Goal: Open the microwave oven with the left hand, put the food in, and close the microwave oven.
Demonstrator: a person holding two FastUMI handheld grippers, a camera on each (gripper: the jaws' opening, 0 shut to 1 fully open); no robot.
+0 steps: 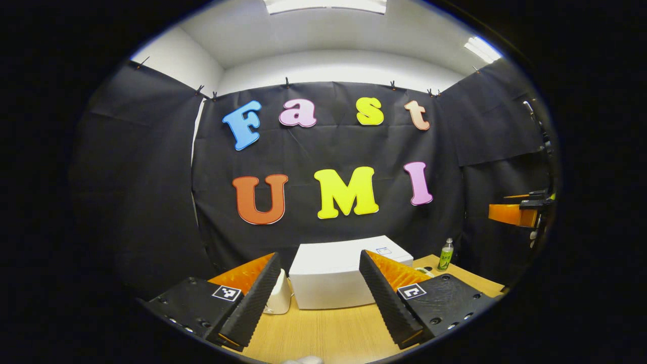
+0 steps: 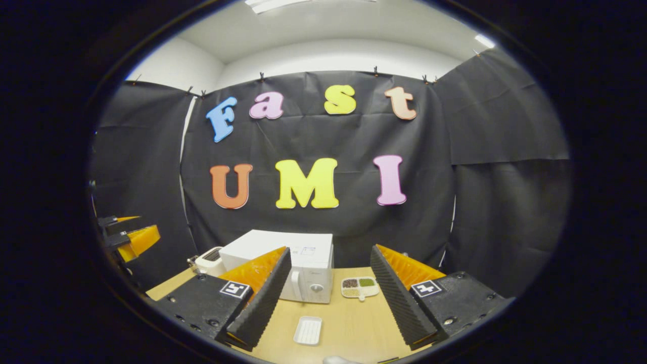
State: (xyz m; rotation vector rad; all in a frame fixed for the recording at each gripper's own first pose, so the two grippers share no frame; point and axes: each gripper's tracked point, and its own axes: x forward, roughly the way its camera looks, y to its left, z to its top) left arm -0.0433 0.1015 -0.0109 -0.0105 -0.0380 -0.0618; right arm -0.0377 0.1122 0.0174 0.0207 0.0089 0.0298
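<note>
Left gripper view, lower part of the frame: my left gripper (image 1: pixel 320 298) has its two fingers spread wide with nothing between them, hanging above the wooden table (image 1: pixel 323 333). Between the fingers, just past their tips, sits the white microwave oven (image 1: pixel 333 275) at the lower centre, its door closed as far as I can tell from this angle. A small white appliance (image 1: pixel 279 296) stands just beside the microwave's left side, partly hidden behind my left finger. Further toward the lower right of the frame, a small green bottle (image 1: pixel 446 254) stands upright near the table's far edge, apart from the microwave. At the right edge of the frame, midway up, my other gripper is held in the air, well apart from everything on the table. In the right gripper view, my right gripper (image 2: pixel 328 298) also has its fingers wide apart and empty, above the same table (image 2: pixel 349 323). Between the fingers, low in the frame, a white rectangular tray (image 2: pixel 308 330) lies flat on the wood. Beyond it at the centre stands the microwave (image 2: pixel 283 263), door shut, with its handle and a knob on the front; I cannot tell what the tray holds. Just right of the microwave lies a divided dish of food (image 2: pixel 360 287), with darker and green portions in its compartments. The left gripper shows at the left edge, midway up.
</note>
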